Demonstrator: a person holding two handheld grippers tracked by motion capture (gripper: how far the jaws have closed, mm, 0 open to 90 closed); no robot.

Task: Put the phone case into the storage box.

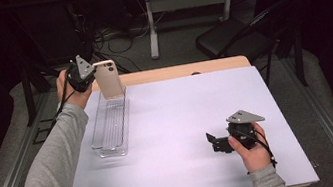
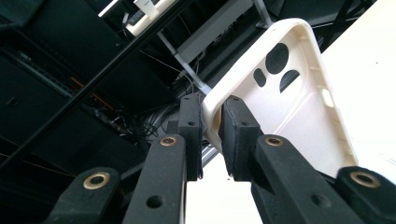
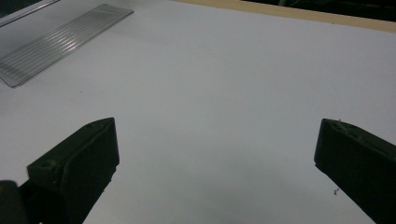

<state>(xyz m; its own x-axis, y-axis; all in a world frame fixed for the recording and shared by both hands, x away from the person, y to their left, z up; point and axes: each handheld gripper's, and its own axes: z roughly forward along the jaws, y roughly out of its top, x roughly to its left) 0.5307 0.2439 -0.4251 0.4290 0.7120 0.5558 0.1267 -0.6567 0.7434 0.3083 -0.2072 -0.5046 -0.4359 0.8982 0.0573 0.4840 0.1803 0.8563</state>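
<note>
Left gripper (image 1: 92,75) at upper left of the high view pinching one cream phone case (image 1: 108,79) upright over one clear ribbed tray (image 1: 109,128), left gripper view revealing the case's hollow inside and three camera cutouts, right gripper (image 1: 211,142) lower right, jaws wide and empty above the white tabletop (image 1: 179,122)

The person wears a grey long-sleeved top, a white hem showing at the left upper arm. Each tool, the left tool (image 1: 92,75) and the right tool (image 1: 215,142), is matte black, topped by a grey three-cornered plate, with a black cable trailing over the wrist. Brass-ringed screw holes dot the left tool's jaw arms.
</note>
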